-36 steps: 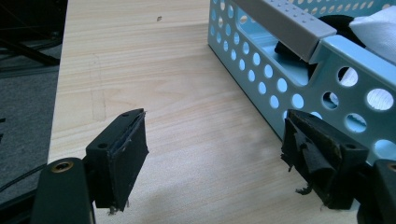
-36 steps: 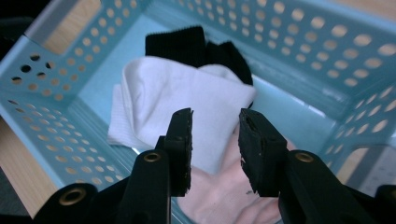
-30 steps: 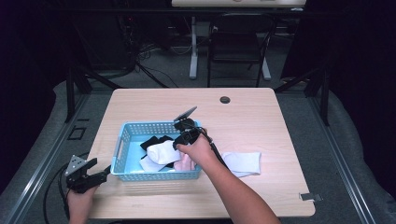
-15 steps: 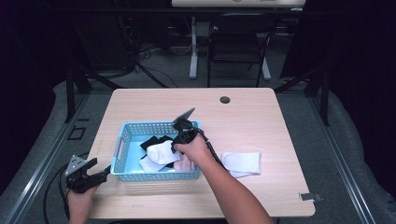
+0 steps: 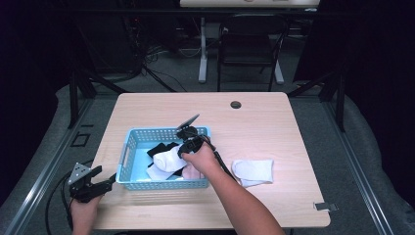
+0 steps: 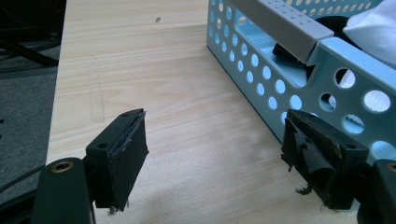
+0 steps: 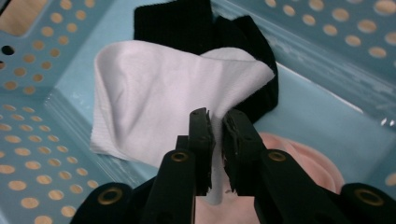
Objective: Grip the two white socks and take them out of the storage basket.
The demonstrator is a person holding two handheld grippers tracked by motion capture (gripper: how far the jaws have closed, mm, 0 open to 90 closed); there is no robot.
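Observation:
A light blue perforated basket (image 5: 128, 150) sits on the wooden table, left of middle. Inside it my right gripper (image 7: 216, 122) is shut on a white sock (image 7: 154, 98), which hangs lifted over a black sock (image 7: 187, 23) and a pink one (image 7: 299, 161). In the high view the right gripper (image 5: 180, 152) is over the basket's right half, holding the white sock (image 5: 166, 160). My left gripper (image 5: 100, 180) stands open near the table's front left edge, beside the basket's corner (image 6: 327, 60), with nothing between its jaws.
Another white sock (image 5: 253, 171) lies flat on the table right of the basket. A dark grommet hole (image 5: 236, 105) is near the far edge. A chair (image 5: 249, 44) and cables stand on the floor beyond the table.
The right gripper has shifted slightly left and toward the near side inside the basket with the white sock. The left gripper has not moved.

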